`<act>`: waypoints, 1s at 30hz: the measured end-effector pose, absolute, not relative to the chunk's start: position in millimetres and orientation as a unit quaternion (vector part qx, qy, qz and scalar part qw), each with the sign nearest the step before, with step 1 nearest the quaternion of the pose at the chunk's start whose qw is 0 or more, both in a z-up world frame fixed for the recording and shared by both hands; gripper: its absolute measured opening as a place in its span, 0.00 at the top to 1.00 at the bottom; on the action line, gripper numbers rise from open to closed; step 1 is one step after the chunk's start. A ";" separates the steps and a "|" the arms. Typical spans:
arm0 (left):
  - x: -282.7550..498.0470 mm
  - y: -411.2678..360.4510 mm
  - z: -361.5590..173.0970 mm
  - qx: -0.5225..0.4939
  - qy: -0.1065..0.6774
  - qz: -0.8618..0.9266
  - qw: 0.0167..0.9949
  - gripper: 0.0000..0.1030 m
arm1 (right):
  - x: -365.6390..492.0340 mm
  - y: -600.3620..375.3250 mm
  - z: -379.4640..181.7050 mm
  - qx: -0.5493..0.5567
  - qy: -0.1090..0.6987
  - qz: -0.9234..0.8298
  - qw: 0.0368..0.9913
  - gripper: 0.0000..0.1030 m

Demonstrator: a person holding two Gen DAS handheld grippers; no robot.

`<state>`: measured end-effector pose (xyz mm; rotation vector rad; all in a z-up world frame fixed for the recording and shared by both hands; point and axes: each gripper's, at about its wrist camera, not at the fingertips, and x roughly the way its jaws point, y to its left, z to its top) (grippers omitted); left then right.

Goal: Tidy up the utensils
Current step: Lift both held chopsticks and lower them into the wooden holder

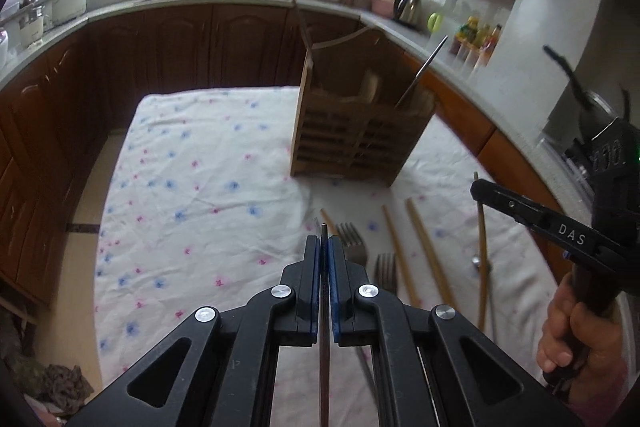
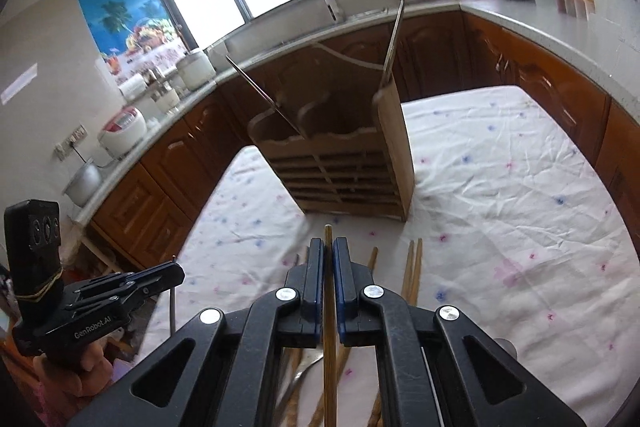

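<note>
1. the left gripper [image 1: 324, 247] has its blue-padded jaws pressed onto a thin dark metal utensil handle [image 1: 323, 347], which runs straight down the gap between them and pokes out just past the tips.
2. the right gripper [image 2: 328, 251] is pinched on a wooden chopstick [image 2: 329, 347]; the stick lies along the gap, its end showing just beyond the tips.
3. in the left wrist view the right gripper [image 1: 480, 189] is off to the right, its chopstick [image 1: 483, 247] hanging down from it over the cloth.
4. the wooden utensil holder [image 1: 352, 143] stands on the floral tablecloth [image 1: 200, 187] ahead of both grippers, well apart from them; a metal utensil [image 1: 422, 71] leans out of its right compartment.
5. on the cloth between the left gripper and the holder lie two forks [image 1: 350, 241], just beside the right finger, and loose chopsticks [image 1: 424, 247] further right.
6. in the right wrist view more chopsticks [image 2: 412, 267] lie on the cloth just right of the gripper.
</note>
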<state>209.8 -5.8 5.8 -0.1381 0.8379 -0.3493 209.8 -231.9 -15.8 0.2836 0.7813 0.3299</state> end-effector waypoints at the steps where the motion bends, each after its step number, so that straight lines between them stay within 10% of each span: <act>1: 204.2 -3.7 11.2 -0.068 0.398 -0.169 0.899 0.98 | 207.3 -232.7 -11.9 0.138 0.373 0.161 0.903 0.95; 30: 131.9 42.7 69.2 -0.115 0.290 -0.170 0.935 0.98 | 150.8 -252.3 63.0 0.135 0.268 0.158 0.941 0.95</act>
